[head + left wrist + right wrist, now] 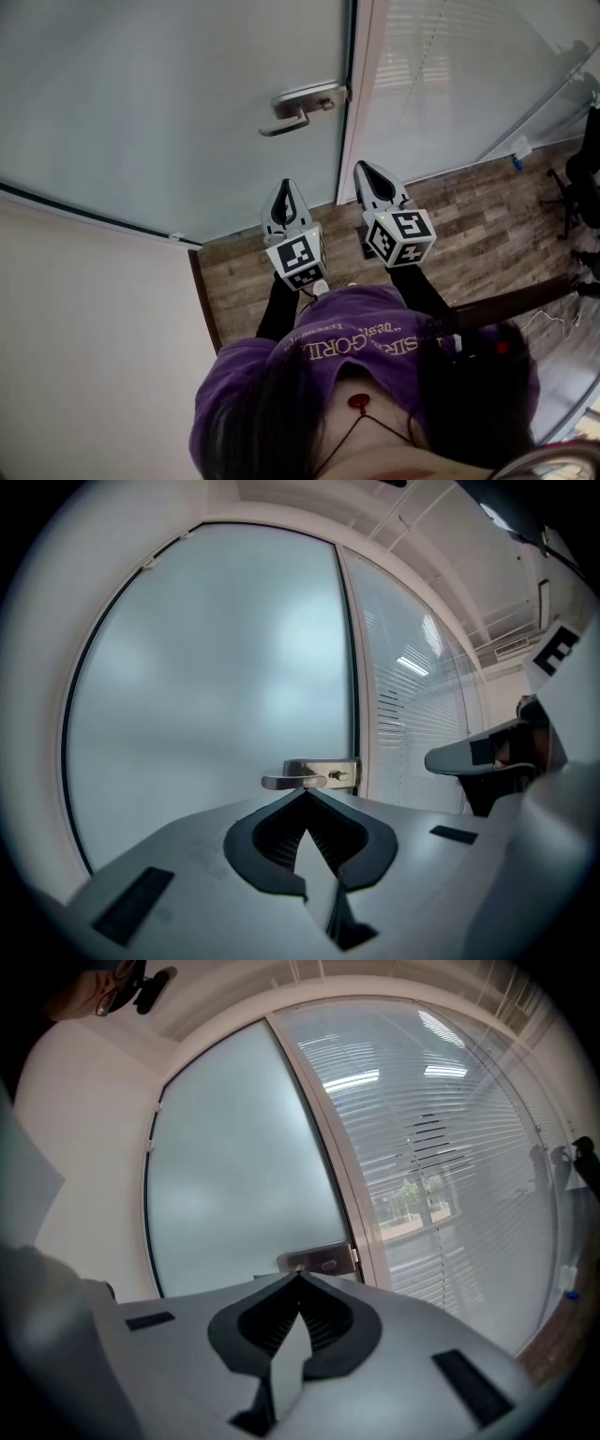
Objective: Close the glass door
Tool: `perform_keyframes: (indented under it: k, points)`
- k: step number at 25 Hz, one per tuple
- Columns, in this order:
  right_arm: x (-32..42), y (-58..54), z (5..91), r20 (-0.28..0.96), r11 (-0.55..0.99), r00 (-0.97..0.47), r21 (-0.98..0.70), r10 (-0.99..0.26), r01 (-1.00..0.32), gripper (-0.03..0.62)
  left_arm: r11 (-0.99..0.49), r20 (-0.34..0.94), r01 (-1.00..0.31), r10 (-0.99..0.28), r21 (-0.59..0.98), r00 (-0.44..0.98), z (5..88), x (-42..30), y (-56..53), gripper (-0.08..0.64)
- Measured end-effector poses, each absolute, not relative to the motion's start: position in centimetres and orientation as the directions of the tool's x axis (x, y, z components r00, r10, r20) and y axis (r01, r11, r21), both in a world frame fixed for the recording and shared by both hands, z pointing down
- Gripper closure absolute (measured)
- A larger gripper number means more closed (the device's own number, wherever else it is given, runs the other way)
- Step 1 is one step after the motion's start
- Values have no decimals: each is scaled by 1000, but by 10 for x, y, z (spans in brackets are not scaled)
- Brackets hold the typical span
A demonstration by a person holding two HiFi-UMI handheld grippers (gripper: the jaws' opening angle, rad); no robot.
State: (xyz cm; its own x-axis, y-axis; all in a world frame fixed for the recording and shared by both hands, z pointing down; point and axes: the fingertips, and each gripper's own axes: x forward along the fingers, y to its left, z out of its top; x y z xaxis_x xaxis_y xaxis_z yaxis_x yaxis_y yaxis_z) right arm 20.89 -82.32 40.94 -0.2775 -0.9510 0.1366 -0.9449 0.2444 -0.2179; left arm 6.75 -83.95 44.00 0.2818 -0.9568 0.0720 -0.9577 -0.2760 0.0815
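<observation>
Nearest, at bottom centre: purple shirt point(337, 342). Holds left gripper point(286, 185) and right gripper point(362, 168) clenched, empty, mid-frame, below handle point(300, 105) of glass door point(169, 94).

The floor point(469, 216) is laid in grey-brown wood-look planks. At the left stands a plain, pale wall point(84, 328). To the right, a white upright post point(366, 94) borders a glazed partition point(450, 84) hung with horizontal blinds point(450, 1138). Through the slats, trees point(412, 1194) show in daylight. Bright strip lights point(412, 666) show on or behind the glass. A dark office chair point(574, 192), cut off by the frame's right edge, stands on the planks. A small blue object point(517, 163) lies at the partition's foot. The light is cool and even.
</observation>
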Motion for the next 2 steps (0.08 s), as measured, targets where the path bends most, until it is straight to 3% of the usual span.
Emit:
perform_keyframes:
  k: [2]
  points:
    - [209, -824, 410, 138, 244, -278, -219, -951, -945, 606, -269, 77, -960, -958, 78, 275, 441, 67, -839, 558]
